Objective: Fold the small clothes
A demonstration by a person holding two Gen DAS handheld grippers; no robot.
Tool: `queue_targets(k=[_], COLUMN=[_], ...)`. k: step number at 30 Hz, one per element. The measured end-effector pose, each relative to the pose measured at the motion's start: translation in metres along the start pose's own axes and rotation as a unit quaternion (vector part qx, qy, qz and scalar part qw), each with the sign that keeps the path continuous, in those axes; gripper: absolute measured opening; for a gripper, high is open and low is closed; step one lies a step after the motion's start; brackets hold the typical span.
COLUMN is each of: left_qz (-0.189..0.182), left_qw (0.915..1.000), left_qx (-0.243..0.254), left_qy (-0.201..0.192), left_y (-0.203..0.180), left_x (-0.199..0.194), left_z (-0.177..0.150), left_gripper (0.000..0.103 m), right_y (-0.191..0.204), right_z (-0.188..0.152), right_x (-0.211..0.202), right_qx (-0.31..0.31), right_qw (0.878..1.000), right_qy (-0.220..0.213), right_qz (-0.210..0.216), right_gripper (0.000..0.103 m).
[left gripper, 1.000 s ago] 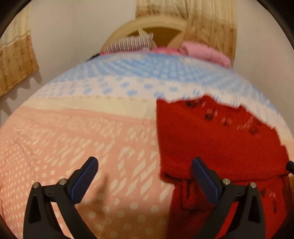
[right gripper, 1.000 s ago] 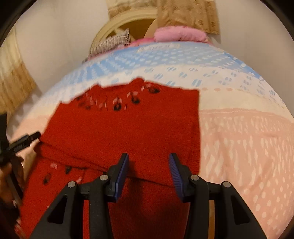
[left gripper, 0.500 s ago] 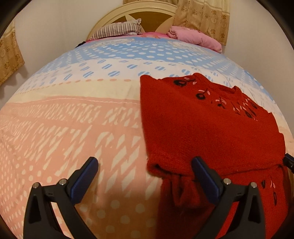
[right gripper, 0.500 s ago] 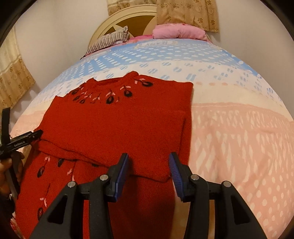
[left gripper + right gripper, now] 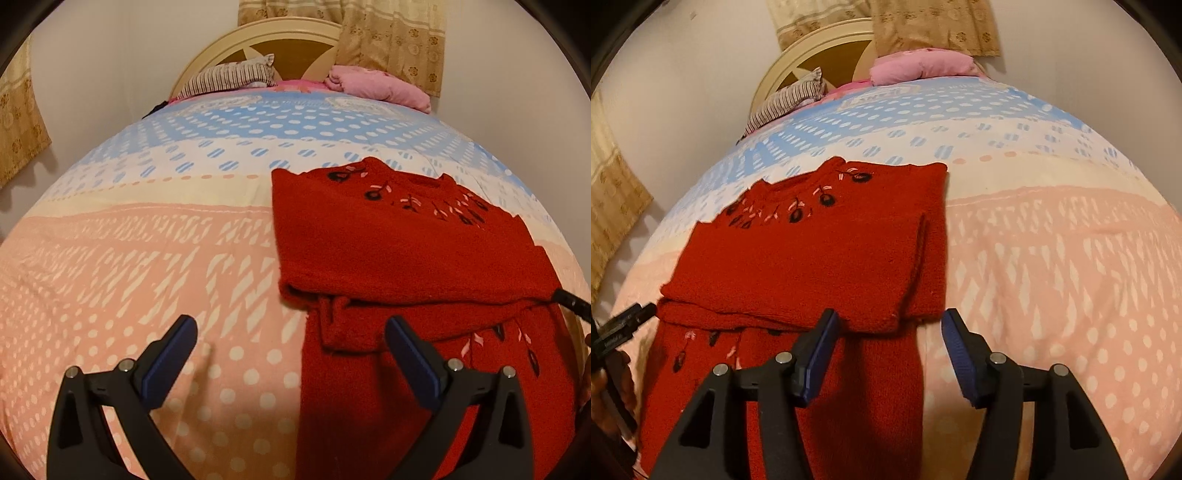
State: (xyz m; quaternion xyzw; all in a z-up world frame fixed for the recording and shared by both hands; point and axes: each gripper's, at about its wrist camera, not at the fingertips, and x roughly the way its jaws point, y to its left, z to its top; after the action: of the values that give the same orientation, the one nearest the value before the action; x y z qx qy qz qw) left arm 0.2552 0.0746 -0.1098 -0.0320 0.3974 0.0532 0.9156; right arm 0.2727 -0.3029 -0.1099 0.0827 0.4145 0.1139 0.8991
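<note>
Lying flat on your dotted quilt (image 5: 155, 266), the fuzzy red knit sweater (image 5: 798, 258) has its sleeves folded across. Your left gripper (image 5: 288, 350) and right gripper (image 5: 886, 339) hover above it, jaws spread, holding nothing.

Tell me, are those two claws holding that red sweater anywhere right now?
No. Both the left gripper and the right gripper are open above the red sweater, nothing between their fingers.

A red sweater (image 5: 798, 258) lay on the bed (image 5: 1052, 258), sleeves folded across its body. The right gripper (image 5: 888, 350) hovered over its lower edge, fingers (image 5: 820, 354) spread apart.
</note>
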Motion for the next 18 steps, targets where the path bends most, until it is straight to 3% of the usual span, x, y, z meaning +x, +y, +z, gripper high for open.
queue_targets(k=[18], left_qz=[-0.029], left_qw=[0.9995], left_qx=[0.014], left_qy=[0.004], left_y=[-0.008], left_x=[-0.041], left_z=[-0.032], left_gripper=[0.103], right_y=[0.011], right_z=[-0.04], right_x=[-0.05], right_qx=[-0.028], right_qw=[1.0], right_qy=[0.002], right_qz=[0.006], right_gripper=[0.06])
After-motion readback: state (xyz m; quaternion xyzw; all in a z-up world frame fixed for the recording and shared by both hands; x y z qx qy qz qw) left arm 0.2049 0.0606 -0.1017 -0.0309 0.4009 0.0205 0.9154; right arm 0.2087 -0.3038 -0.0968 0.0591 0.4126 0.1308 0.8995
